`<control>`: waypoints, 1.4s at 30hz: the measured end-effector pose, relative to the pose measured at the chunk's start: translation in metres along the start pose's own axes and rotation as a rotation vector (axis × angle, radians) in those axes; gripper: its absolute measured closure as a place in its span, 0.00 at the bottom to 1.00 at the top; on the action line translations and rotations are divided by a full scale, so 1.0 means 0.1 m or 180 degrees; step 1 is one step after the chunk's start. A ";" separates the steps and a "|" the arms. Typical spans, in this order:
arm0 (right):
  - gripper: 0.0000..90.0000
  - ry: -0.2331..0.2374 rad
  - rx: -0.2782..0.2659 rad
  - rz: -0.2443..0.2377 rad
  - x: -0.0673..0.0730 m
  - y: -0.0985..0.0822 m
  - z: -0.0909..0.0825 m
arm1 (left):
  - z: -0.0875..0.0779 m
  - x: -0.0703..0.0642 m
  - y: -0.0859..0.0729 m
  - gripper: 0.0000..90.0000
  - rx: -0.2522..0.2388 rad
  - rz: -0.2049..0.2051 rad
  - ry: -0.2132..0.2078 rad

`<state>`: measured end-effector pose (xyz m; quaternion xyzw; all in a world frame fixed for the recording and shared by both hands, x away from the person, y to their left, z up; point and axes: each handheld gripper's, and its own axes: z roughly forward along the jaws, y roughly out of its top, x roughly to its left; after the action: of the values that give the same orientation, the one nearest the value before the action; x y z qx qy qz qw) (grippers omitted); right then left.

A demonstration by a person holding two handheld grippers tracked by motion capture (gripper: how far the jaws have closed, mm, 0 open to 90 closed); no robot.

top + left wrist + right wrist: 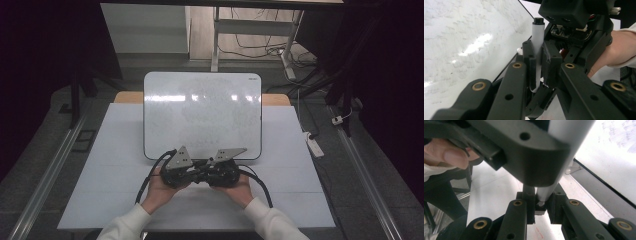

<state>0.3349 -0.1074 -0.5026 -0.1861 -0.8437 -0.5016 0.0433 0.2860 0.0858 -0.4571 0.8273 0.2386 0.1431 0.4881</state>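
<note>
Two hand-held claws meet tip to tip above the bench (115, 200); the left claw (538, 62) is clamped on a white marker (537, 40); the right claw (541, 203) is clamped on the marker's other end; a whiteboard (200, 110) lies just beyond both claws.

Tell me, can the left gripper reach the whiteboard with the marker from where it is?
Probably yes. The left gripper holds the marker right at the near edge of the whiteboard, and nothing lies between them. The right gripper also grips the marker, though.
</note>
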 end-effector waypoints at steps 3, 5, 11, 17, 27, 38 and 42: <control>0.86 0.0004 -0.0010 -0.0006 0.01 0.00 0.00 | -0.02 0.01 0.00 0.91 -0.0008 -0.0019 -0.0001; 0.85 -0.0001 -0.0031 -0.0020 0.01 0.00 0.00 | -0.05 0.03 0.00 0.91 -0.0037 -0.0074 0.0002; 0.66 -0.0211 -0.0227 -0.0091 0.07 0.02 -0.16 | -0.24 0.21 -0.03 0.91 -0.0052 -0.0249 0.0236; 0.58 -0.0590 -0.0345 -0.0094 0.02 -0.08 -0.47 | -0.41 0.42 -0.10 0.91 -0.0017 -0.0481 0.0422; 0.53 -0.1134 -0.0400 0.0057 -0.13 -0.43 -1.07 | -0.67 0.77 -0.21 0.91 0.0123 -0.0807 0.0708; 0.51 -0.1345 -0.0392 0.0164 -0.17 -0.66 -1.42 | -0.65 1.15 -0.12 0.91 0.0449 -0.0964 0.0875; 0.52 -0.1365 -0.0418 0.0206 -0.19 -0.69 -1.49 | -0.57 1.29 -0.12 0.91 0.0575 -0.1038 0.0927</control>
<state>0.3114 -0.2703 -0.4917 -0.3179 -0.7928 -0.5027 -0.1332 0.3655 0.2019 -0.4399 0.7888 0.4487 0.1583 0.3891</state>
